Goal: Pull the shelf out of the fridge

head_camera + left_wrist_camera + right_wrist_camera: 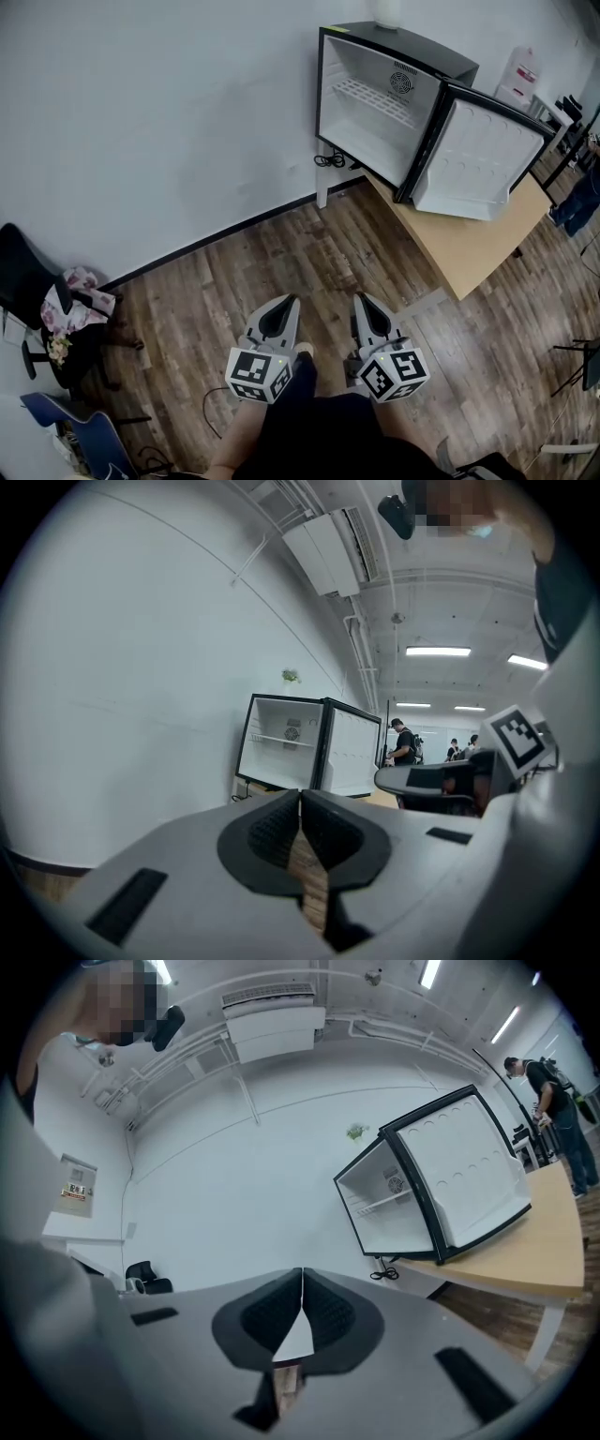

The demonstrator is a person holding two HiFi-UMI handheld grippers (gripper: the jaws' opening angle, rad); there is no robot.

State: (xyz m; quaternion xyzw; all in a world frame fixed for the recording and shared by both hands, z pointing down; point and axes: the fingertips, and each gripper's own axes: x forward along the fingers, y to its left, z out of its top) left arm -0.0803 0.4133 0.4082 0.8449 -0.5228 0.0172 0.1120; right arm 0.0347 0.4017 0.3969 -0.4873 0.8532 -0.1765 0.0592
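Task not started. Left gripper (284, 305) is well short of the fridge (412, 49), down and left of it, with its jaws pressed together on nothing. Right gripper (362, 305) is just beside the left one, also well short of the fridge, and its jaws are pressed together and empty too. Fridge stands on the table (469, 248) with its door (483, 155) swung wide open to the fridge's right. Shelf (375, 101) is a white wire rack inside the fridge, in the upper half, fully seated and untouched. My read of what's left is everything: reach the fridge, spread a gripper, pinch the shelf's front edge and slide it out of the fridge.
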